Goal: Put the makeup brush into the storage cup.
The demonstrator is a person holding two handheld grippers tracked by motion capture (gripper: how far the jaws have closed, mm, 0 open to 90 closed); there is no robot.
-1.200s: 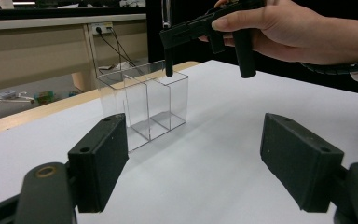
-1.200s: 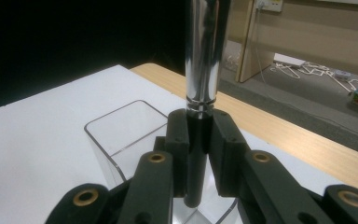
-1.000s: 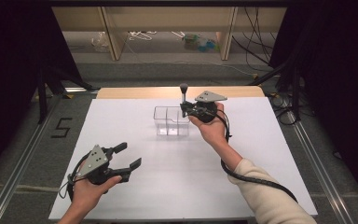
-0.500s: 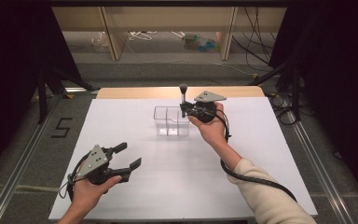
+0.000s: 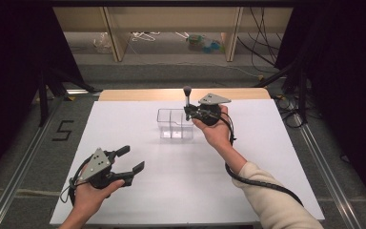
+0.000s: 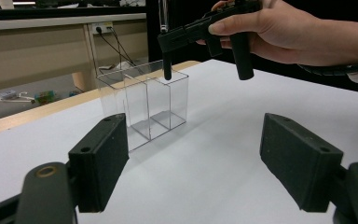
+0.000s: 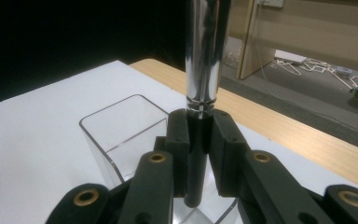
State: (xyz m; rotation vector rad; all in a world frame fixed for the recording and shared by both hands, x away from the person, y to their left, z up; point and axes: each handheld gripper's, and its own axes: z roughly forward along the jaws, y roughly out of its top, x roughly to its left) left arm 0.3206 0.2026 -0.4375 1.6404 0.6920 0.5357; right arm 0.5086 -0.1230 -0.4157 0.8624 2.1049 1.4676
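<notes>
The right gripper (image 5: 190, 113) holds a makeup brush (image 5: 187, 98) tight between its 2 black jaws. In the right gripper view the jaws pinch the brush's (image 7: 200, 140) dark lower handle, just under the shiny silver part. The brush stands upright, with its dark fluffy tip at 12 o'clock in the high view. Its bottom end hangs over the right half of a clear plastic box (image 5: 174, 125). I cannot tell if the end touches the box. The box has 2 parts with a thin wall between them. It sits on the white table (image 5: 138, 191), toward the far side, at 9 o'clock from the right hand (image 5: 214, 131).

The left gripper (image 5: 126, 160) rests low on the table at the near left, at 7 o'clock from the box. Its 2 jaws stand wide apart with nothing between them. In the left gripper view the box (image 6: 144, 107) sits ahead, and the right gripper hangs above it at 12 o'clock.
</notes>
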